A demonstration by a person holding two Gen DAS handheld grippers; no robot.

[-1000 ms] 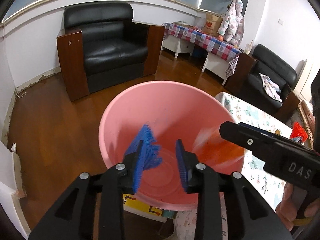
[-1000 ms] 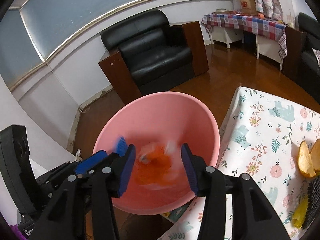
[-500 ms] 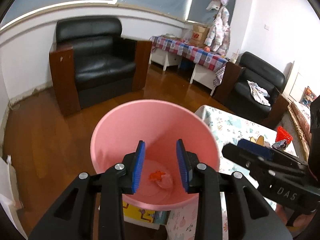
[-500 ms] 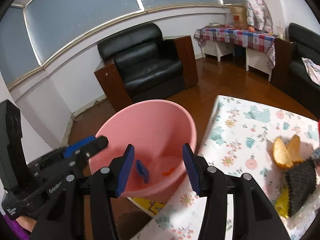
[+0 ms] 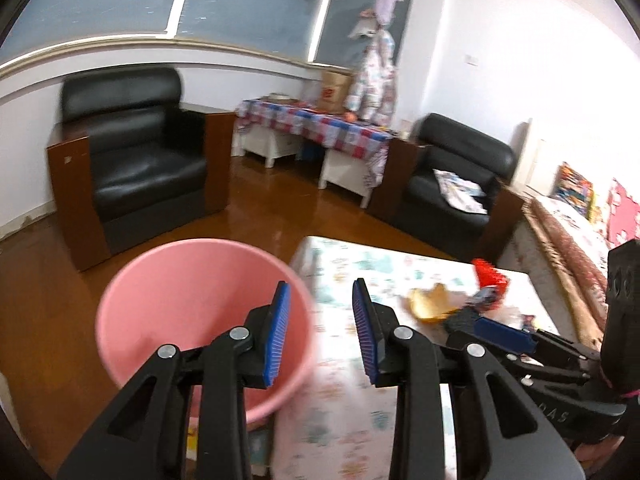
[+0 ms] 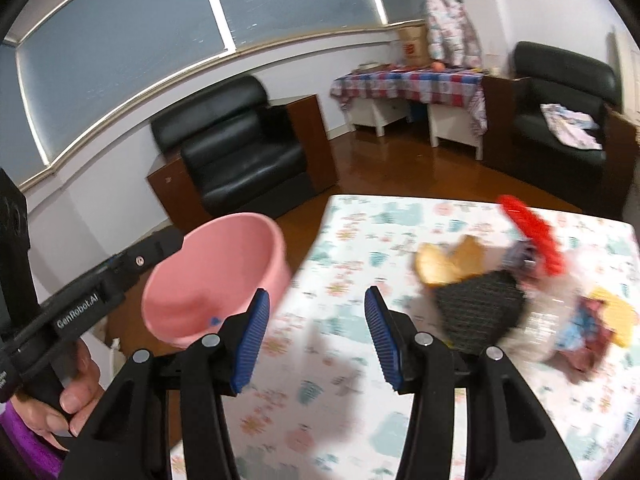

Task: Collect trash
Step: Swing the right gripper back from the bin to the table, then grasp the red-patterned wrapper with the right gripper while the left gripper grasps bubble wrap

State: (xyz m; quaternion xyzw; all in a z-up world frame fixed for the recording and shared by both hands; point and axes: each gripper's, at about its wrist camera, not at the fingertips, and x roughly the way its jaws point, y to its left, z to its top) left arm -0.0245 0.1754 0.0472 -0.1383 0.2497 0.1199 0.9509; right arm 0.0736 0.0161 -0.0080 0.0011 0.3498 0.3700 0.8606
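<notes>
Left claw (image 5: 320, 334) apart, nothing between the pads, hovering over the seam between pink bin (image 5: 160, 280) and tabletop (image 5: 348, 408). Right claw (image 6: 316, 338) apart too, empty, above the tabletop's floral cloth. Trash heaped at the tabletop's far right: orange peel (image 6: 448, 260), black scourer (image 6: 480, 308), red scrap (image 6: 536, 236), wrappers (image 6: 588, 328).

A low table (image 6: 360, 380) covered with a white cloth printed with flowers and animals stands on a glossy brown wooden floor (image 6: 384, 160). Near its far right part lies a cluster of litter: yellow-orange fruit peel (image 6: 448, 262), a dark textured scouring pad (image 6: 480, 312) just beside it, a red plastic comb-like piece (image 6: 534, 236) and crumpled colourful wrappers (image 6: 588, 328). A pink bucket (image 5: 192, 312) stands at the table's left edge.
</notes>
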